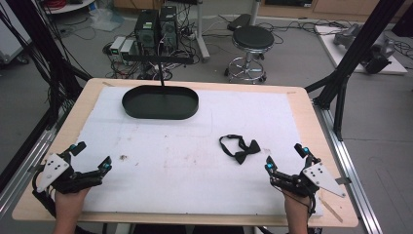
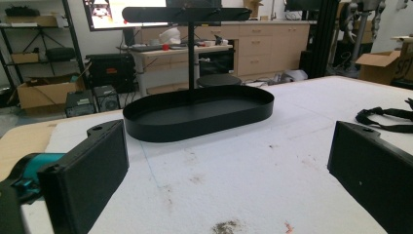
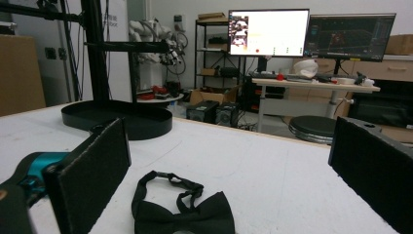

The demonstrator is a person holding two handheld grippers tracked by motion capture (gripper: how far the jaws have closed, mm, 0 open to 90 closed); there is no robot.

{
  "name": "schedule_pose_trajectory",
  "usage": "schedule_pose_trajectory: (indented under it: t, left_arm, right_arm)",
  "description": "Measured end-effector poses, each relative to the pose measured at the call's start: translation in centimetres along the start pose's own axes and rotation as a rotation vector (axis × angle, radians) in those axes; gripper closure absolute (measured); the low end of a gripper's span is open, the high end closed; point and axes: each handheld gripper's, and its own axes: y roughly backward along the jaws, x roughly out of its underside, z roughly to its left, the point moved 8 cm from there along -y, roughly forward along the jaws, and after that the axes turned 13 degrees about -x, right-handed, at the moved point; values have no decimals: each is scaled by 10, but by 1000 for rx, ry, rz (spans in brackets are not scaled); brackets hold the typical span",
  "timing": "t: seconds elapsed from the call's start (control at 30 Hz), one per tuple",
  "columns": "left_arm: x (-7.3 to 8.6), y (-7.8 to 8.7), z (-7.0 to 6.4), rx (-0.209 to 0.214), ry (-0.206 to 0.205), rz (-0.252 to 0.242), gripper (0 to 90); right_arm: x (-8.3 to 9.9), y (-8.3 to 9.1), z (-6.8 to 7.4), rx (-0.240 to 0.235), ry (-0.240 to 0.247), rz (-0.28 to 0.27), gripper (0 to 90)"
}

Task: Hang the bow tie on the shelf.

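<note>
1. Grippers: my left gripper (image 1: 90, 155) and right gripper (image 1: 284, 157) rest at the near edge, jaws spread, holding nothing
2. Bow tie (image 1: 240, 148) lies flat just ahead of my right gripper; probably my first reach
3. Black tray (image 1: 160, 103) sits well beyond, likely its destination

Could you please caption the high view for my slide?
Two open grippers, left and right, flank a black bow tie before an oval tray.

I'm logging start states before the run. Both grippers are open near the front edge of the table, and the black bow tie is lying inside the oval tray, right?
Not quite. The black bow tie lies on the white table cover, apart from the oval tray and just ahead of the right gripper, as the high view shows. The rest holds: the left gripper and the right one are both open near the front edge.
</note>
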Motion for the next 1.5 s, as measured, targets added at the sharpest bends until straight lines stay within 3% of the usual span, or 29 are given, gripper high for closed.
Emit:
schedule_pose_trajectory:
  t: [0.3,0.43,0.6,0.73,0.8,0.87,0.93,1.1,1.23,1.4,1.47,1.5]
  left_arm:
    - [0,-1,0,2,5,4,17]
    - [1,-1,-1,4,1,7,17]
    - [2,-1,-2,5,4,7,17]
    - [3,-1,-2,7,2,12,17]
    - [3,-2,-2,6,4,10,17]
    - [3,-2,-2,7,3,13,17]
    - [3,-2,-3,8,3,14,17]
    - [3,-2,-3,10,3,14,17]
    - [3,-2,-3,10,2,16,17]
    - [4,-3,-3,11,-1,19,17]
    - [4,-3,-3,11,-1,19,17]
    - [4,-3,-3,11,0,18,17]
  right_arm:
    - [4,-7,5,-50,4,36,8]
    - [9,-16,9,-100,-40,83,8]
    - [13,-24,9,-104,-86,125,8]
    - [17,-33,12,-125,-89,156,8]
    - [20,-42,20,-164,-92,198,9]
    - [20,-45,22,-177,-80,203,9]
    - [22,-59,31,-227,-65,249,9]
    - [31,-80,38,-279,-57,323,12]
    - [39,-93,40,-284,-45,384,13]
    - [42,-107,27,-224,-96,432,61]
    - [43,-109,25,-218,-96,438,61]
    - [48,-115,21,-203,-99,478,61]
